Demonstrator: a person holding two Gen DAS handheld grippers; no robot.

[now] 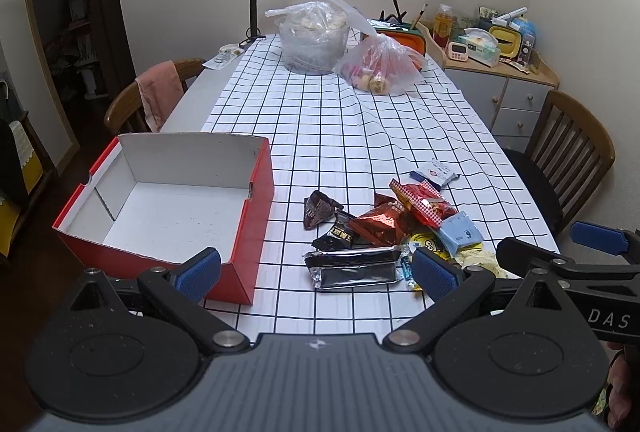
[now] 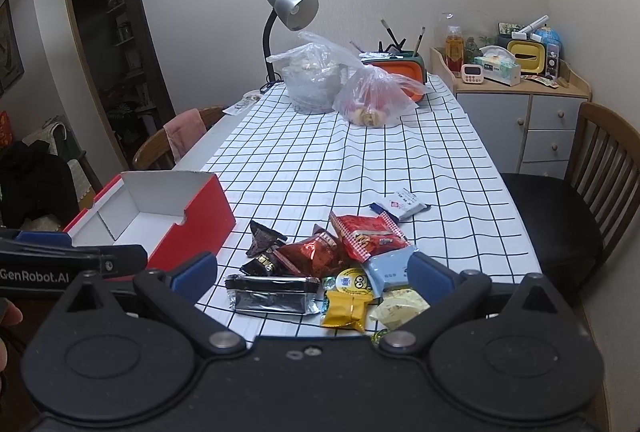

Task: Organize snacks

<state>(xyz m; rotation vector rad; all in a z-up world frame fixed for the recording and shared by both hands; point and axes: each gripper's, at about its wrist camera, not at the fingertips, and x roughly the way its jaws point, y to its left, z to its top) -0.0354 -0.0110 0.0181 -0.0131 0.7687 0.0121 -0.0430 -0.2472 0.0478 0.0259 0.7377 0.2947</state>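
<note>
Several crinkled foil snack packets [image 2: 320, 264] are heaped on the gridded tablecloth [image 2: 320, 168], right of an empty rectangular red cardboard box [image 1: 168, 208]. Left gripper [image 1: 316, 268] and right gripper [image 2: 312, 272] are held spread wide, nothing grasped.

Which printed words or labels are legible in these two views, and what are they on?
"DAS": on the right tool, its arm seen in the left wrist view; rest cut off.
"GenRobot.AI": on the left tool, seen in the right wrist view; start cut off.
Snack wrappers, timer, tissue box: print too small to read.
</note>
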